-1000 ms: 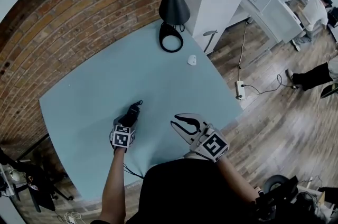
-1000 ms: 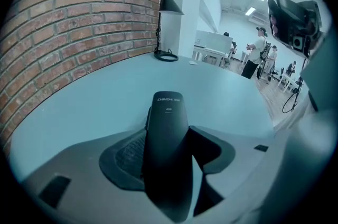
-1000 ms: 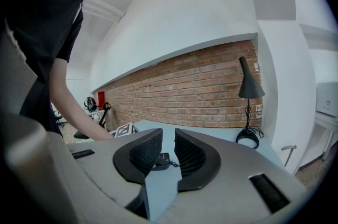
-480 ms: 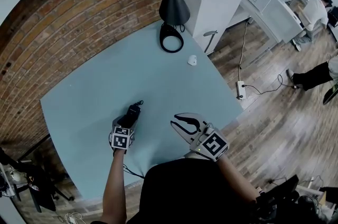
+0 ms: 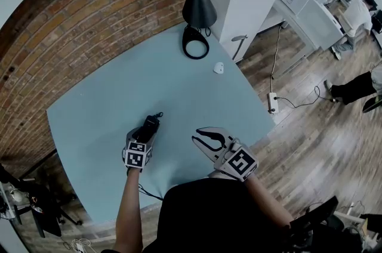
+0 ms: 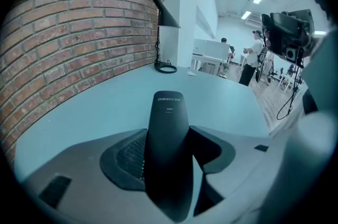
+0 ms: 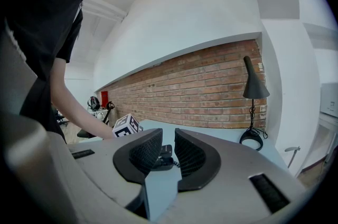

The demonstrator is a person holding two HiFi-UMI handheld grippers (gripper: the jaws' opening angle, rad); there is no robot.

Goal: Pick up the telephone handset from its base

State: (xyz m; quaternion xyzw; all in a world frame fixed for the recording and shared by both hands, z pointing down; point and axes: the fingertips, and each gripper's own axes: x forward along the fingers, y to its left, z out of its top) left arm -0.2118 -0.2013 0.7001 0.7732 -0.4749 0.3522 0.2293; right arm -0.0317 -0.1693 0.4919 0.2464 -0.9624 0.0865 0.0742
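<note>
A pale blue table (image 5: 179, 85) sits against a curved brick wall (image 5: 71, 25), with a black lamp (image 5: 197, 7) at its far corner and wooden floor off to the right. My left claw (image 6: 170, 157) is clamped on the black handset (image 6: 168, 112). It stands upright between the ribbed pads over the near left part of the table, its top end pointing away from me. My right claw (image 7: 168, 150) hangs beside it with its jaws a little apart and nothing between them. Through that gap I see a small black shape with a curly cord (image 7: 161, 158), which I take to be the base and the foot of the handset. It is too small for me to tell whether the two have parted.

I judge the handset to be a light, stiff plastic shell. It is smooth enough to slide if pinched only by its tip, and not delicate. The best hold is across its narrow sides near the middle, where it balances, which is roughly where my pads sit. The cord may tug as it comes away, so a firm squeeze suits it.

Compared with a second ago, little differs. The left claw has the same grip over the same patch of table, perhaps a shade higher. The right claw has not stirred. The lamp sits slightly lower in the picture, which I put down to my head shifting.
</note>
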